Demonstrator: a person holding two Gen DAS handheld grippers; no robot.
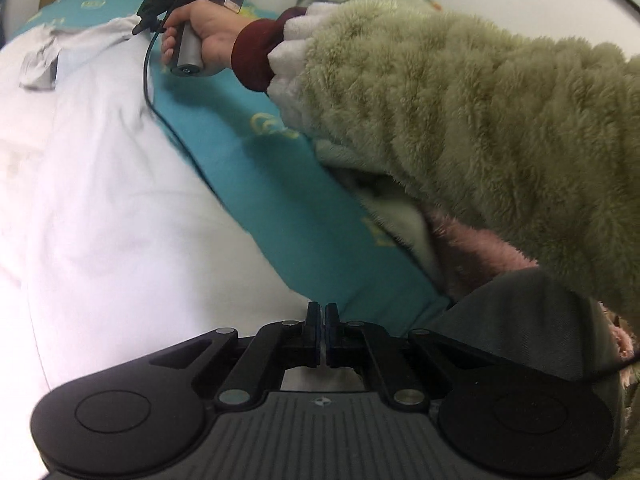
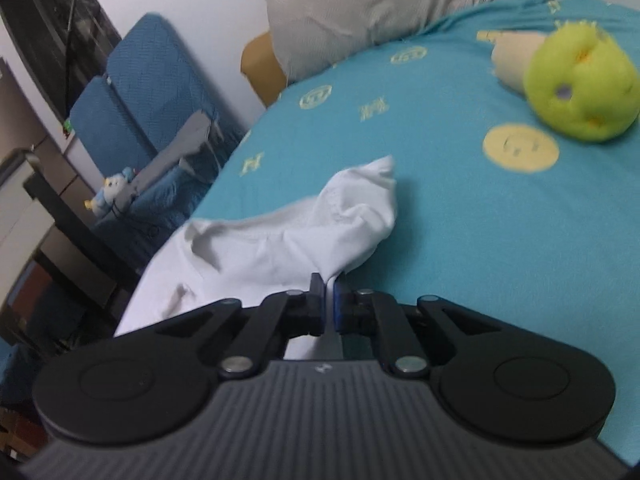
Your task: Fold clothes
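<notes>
R gripper [image 2: 328, 286] clamps white garment [image 2: 280, 236] edge, mid-fold; L gripper [image 1: 322, 312] closed, prob. on hem. Next: carry edge across evenly.

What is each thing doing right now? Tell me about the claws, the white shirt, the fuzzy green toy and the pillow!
Left claw: shut, whether it pinches cloth is unclear.
Right claw: shut on white shirt.
White shirt: spread on the bed, one part pinched and bunched up.
Green plush toy: lying on the bedsheet, untouched.
Teal bedsheet: spread flat under everything.
Grey pillow: resting at the bed's far end.
</notes>
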